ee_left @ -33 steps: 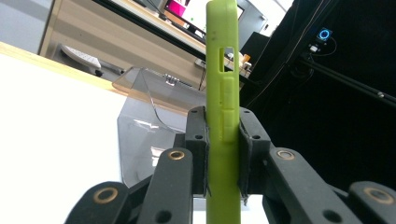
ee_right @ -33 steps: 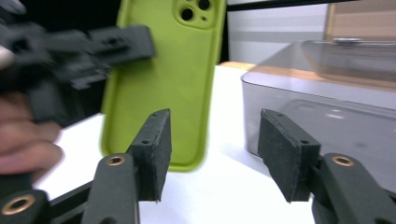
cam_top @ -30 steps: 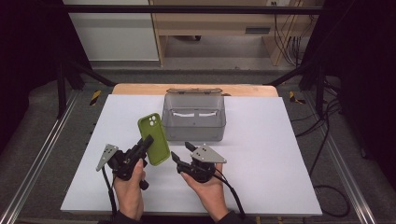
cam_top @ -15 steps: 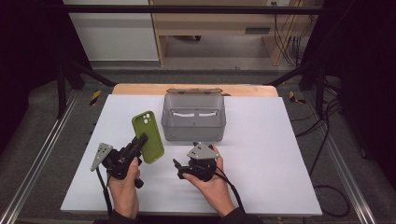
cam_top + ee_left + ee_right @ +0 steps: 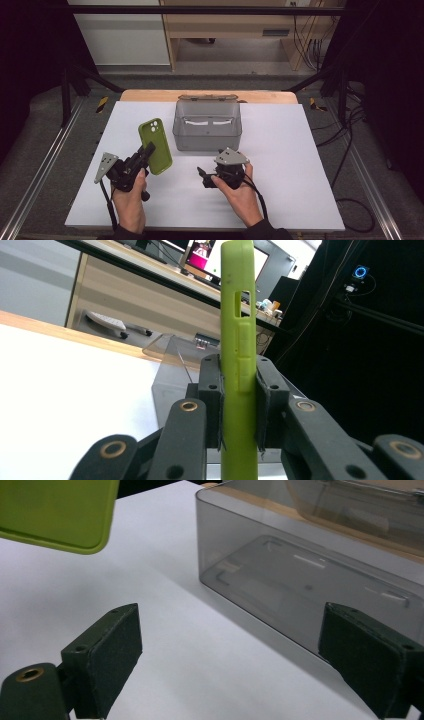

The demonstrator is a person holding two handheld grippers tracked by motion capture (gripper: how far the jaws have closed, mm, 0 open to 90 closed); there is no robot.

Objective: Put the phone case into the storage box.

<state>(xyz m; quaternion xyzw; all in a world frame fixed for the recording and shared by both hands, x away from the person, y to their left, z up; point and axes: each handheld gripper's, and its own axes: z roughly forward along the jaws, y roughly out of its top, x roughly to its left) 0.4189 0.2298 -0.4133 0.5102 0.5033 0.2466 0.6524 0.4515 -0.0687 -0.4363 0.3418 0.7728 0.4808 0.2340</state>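
Note:
A green phone case [image 5: 155, 145] stands tilted over the white table, and my left gripper [image 5: 146, 153] is shut on its lower edge. In the left gripper view the case [image 5: 239, 315] rises edge-on between the two pads [image 5: 210, 390], which press on both sides. My right gripper [image 5: 204, 177] rests low on the table to the right of the case, pointing left. Its jaws have just been opening and now stand wide with nothing between them [image 5: 230, 645]. The case's corner [image 5: 60, 515] hangs at the upper left of that view.
A grey translucent box [image 5: 207, 125] with its lid folded back stands behind both grippers, close in front of the right gripper's jaws [image 5: 300, 575]. The white table top [image 5: 300, 150] stretches to the right; a wooden strip [image 5: 150, 95] runs along its far edge.
The right gripper has drawn back to the right, away from the green case, with its jaws wider apart. The left gripper has carried the case slightly to the left.

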